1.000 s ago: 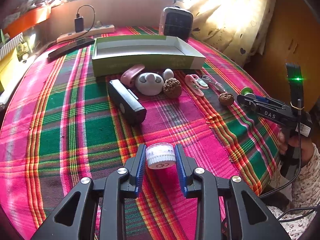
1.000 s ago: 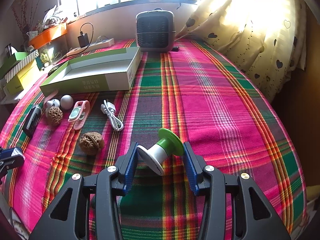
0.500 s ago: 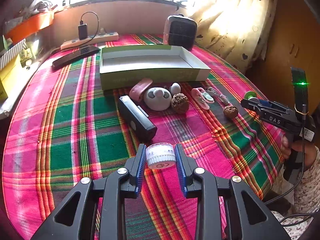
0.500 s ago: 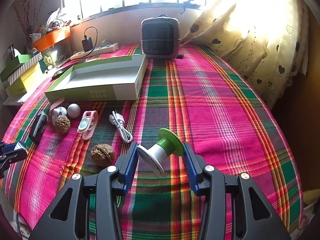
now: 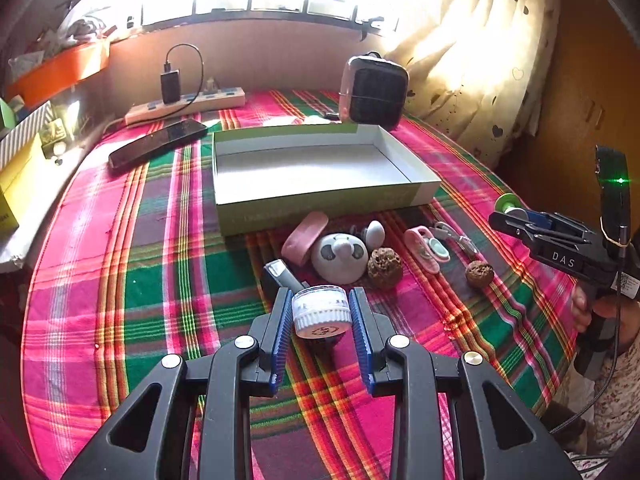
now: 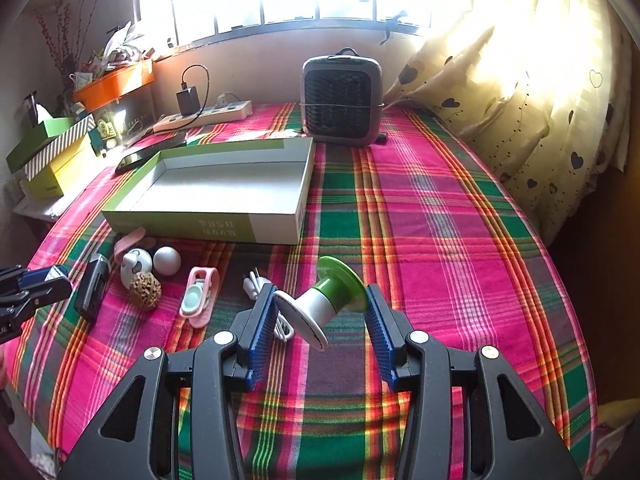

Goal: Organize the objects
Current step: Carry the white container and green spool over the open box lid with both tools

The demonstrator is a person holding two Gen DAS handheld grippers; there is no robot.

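Note:
My left gripper point(image 5: 322, 312) is shut on a small white jar point(image 5: 321, 311) and holds it above the plaid cloth, short of the open green-and-white box point(image 5: 320, 168). My right gripper point(image 6: 320, 312) is shut on a green-and-white spool point(image 6: 320, 304), tilted between the pads; it also shows in the left wrist view point(image 5: 510, 206). In front of the box lie a pink case point(image 5: 305, 237), a round white toy point(image 5: 340, 258), a white ball point(image 6: 167, 260), two walnuts point(image 5: 385, 268) point(image 5: 479, 274), a pink clip point(image 6: 199, 296), a white cable point(image 6: 256, 282) and a black device point(image 6: 92, 286).
A grey fan heater point(image 6: 342, 100) stands behind the box. A power strip with charger point(image 5: 186, 98) and a black phone point(image 5: 158, 148) lie at the back left. Boxes point(image 6: 52, 152) are stacked off the table's left edge. A curtain point(image 6: 520, 80) hangs at the right.
Both grippers have risen and moved toward the box with their objects still held. The box interior shows more from above now.

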